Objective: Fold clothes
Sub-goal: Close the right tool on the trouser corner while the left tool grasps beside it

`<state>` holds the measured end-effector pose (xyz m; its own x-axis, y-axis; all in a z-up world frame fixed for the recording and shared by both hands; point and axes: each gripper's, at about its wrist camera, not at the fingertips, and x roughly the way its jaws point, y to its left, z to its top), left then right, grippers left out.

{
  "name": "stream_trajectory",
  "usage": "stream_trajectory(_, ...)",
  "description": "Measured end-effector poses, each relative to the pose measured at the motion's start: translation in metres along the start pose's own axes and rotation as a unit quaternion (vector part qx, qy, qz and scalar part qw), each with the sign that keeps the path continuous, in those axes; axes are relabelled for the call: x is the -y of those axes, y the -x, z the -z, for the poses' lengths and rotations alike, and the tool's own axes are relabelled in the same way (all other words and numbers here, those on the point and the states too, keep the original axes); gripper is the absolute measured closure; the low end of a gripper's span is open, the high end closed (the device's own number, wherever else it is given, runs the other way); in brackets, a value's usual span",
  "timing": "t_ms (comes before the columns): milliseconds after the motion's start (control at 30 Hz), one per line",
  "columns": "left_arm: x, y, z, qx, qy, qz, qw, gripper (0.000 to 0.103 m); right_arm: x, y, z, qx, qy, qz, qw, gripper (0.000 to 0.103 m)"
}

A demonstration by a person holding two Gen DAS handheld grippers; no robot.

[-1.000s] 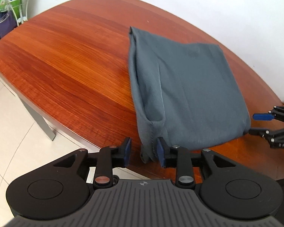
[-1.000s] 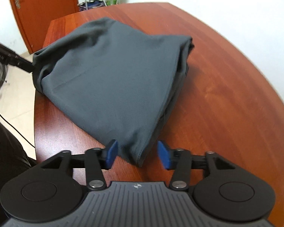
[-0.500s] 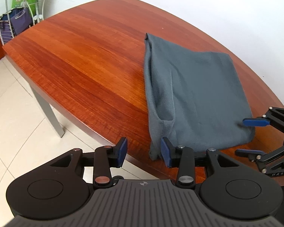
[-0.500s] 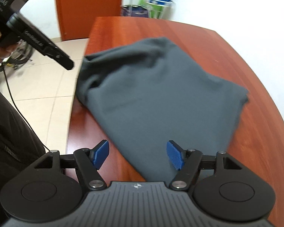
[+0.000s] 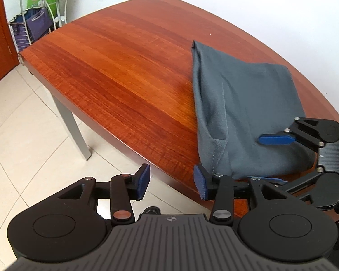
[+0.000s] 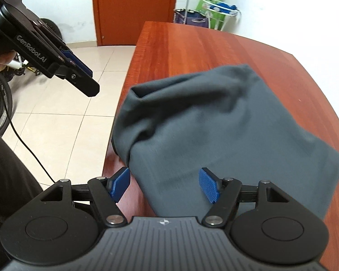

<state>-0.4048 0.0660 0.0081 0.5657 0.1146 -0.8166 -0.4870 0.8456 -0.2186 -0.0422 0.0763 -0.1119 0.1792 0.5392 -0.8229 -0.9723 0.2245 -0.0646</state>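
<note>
- Left wrist view: the cloth [image 5: 244, 113] lies folded into a flat grey packet on the table [image 5: 115, 67], near the right-hand end, with one corner reaching the near edge. The left gripper [image 5: 172, 185] hangs over that edge beside the corner; its jaws are opening and nothing is between them (the cloth corner sits just past the right pad). The right gripper [image 5: 272, 158] shows at the far right, its pads spread wide above and below the cloth's near end, not pressing it.
- Right wrist view: the cloth [image 6: 226, 135] fills the middle, slightly puffed at its left fold, resting on the table [image 6: 192, 45]. The right gripper [image 6: 166, 186] stands wide open over the cloth's near edge, gripping nothing. The left gripper [image 6: 79, 67] is off the cloth, above the floor.
- Judgement: the folding looks largely done (both grippers free); at most a further fold or a smoothing of the puffed edge remains.
</note>
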Motion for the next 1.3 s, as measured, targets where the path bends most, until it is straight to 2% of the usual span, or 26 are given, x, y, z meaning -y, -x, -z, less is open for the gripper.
stream_trajectory(333, -0.01, 0.013, 0.0, 0.016, 0.018, -0.008, 0.9997, 0.053, -0.022, -0.028, -0.017, -0.014, 0.058, -0.004, 0.998, 0.028)
stream_trajectory(500, -0.01, 0.016, 0.004, 0.022, 0.03, -0.005, 0.9993, 0.052, -0.033, -0.035, -0.016, -0.026, 0.095, 0.0, 0.995, 0.018)
stream_trajectory(633, -0.01, 0.014, 0.004, 0.021, 0.032, 0.005, 0.9992, 0.052, -0.036, -0.039, -0.013, -0.029, 0.104, 0.006, 0.994, 0.019)
stream_trajectory(833, -0.008, 0.013, 0.006, 0.019, 0.034, 0.042, 0.9984, 0.052, -0.024, -0.037, -0.01, -0.021, 0.094, -0.001, 0.995, 0.038)
stream_trajectory(900, -0.004, 0.01, 0.007, 0.014, 0.018, 0.057, 0.9981, 0.052, -0.016, -0.032, -0.012, -0.016, 0.079, -0.011, 0.997, 0.058)
stream_trajectory(967, 0.002, 0.006, 0.009, 0.005, 0.0, 0.062, 0.9981, 0.052, -0.008, -0.023, -0.014, -0.012, 0.058, -0.021, 0.998, 0.07)
stream_trajectory(1033, 0.006, 0.0, 0.011, -0.004, -0.009, 0.067, 0.9977, 0.052, -0.001, -0.015, -0.014, -0.008, 0.041, -0.029, 0.999, 0.074)
stream_trajectory(1133, 0.006, -0.014, 0.01, -0.015, 0.011, 0.094, 0.9954, 0.052, 0.01, 0.0, -0.014, 0.005, 0.01, -0.034, 0.999, 0.077)
stream_trajectory(1200, -0.001, -0.023, 0.005, -0.02, 0.051, 0.142, 0.9884, 0.052, 0.015, 0.011, -0.014, 0.015, 0.0, -0.029, 0.999, 0.078)
stream_trajectory(1233, -0.003, -0.025, 0.004, -0.022, 0.058, 0.151, 0.9865, 0.052, 0.017, 0.015, -0.014, 0.018, -0.005, -0.027, 0.999, 0.078)
stream_trajectory(1300, -0.009, -0.033, -0.002, -0.029, 0.091, 0.191, 0.9769, 0.05, 0.023, 0.024, -0.013, 0.026, -0.017, -0.024, 0.999, 0.079)
